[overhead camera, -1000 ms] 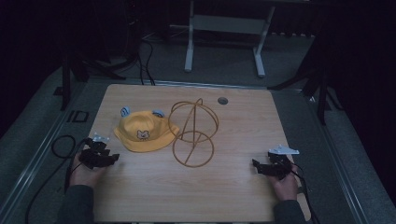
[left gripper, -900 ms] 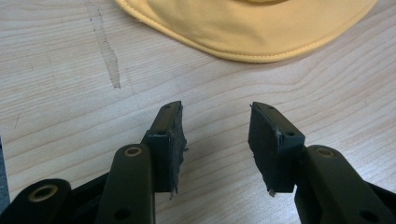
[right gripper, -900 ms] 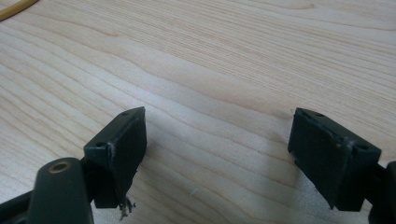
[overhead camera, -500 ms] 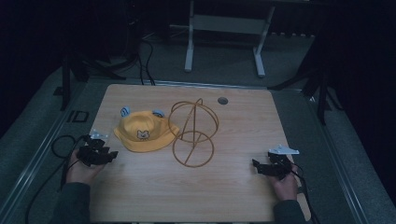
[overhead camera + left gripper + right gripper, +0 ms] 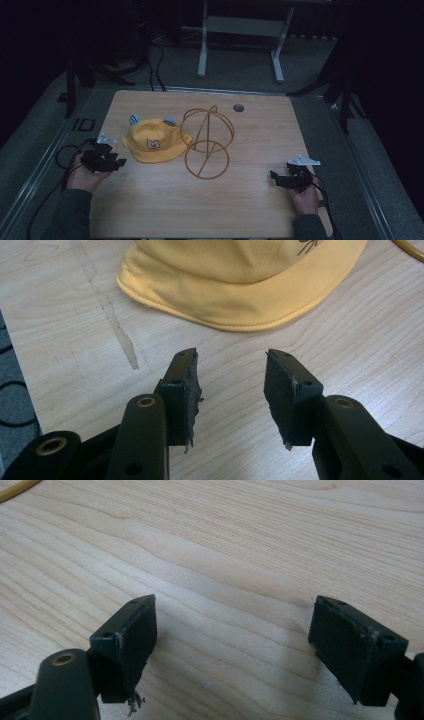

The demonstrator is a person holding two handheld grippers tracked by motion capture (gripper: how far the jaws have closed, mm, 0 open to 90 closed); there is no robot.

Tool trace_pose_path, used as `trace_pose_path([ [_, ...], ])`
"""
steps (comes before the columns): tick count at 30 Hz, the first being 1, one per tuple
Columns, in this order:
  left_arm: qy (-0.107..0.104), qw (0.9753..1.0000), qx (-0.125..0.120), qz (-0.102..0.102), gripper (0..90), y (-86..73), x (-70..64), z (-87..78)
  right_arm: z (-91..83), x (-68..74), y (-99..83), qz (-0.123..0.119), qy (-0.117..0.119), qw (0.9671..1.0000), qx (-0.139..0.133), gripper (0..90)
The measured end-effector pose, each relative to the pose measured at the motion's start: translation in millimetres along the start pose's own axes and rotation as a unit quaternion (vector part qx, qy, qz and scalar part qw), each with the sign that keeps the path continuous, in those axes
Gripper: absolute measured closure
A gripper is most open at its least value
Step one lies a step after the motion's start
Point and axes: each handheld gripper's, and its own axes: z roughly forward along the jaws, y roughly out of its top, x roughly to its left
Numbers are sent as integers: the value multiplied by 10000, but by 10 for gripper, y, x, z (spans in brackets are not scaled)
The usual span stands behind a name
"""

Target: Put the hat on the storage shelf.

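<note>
Yellow hat (image 5: 240, 280) crown beyond frame edge

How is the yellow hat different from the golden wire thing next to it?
The soft yellow cloth hat is solid fabric with a little animal face; the golden wire stand is bare hoops you can see through. The hat sits low, the stand rises taller. The left claw points at the hat, not the stand. Both rest on the wooden table.

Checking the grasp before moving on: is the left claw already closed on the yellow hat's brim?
No, the left claw is open over bare table, with the hat lying just ahead, untouched.
</note>
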Motion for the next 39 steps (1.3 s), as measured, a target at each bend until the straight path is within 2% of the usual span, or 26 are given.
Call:
trace_pose_path([
  [12,-94,9994,1,335,565,102,-11,-67,0,0,0,0,0,10000,1,194],
  [39,-184,9968,38,781,566,411,-3,-212,0,0,0,-1,2,10000,1,193],
])
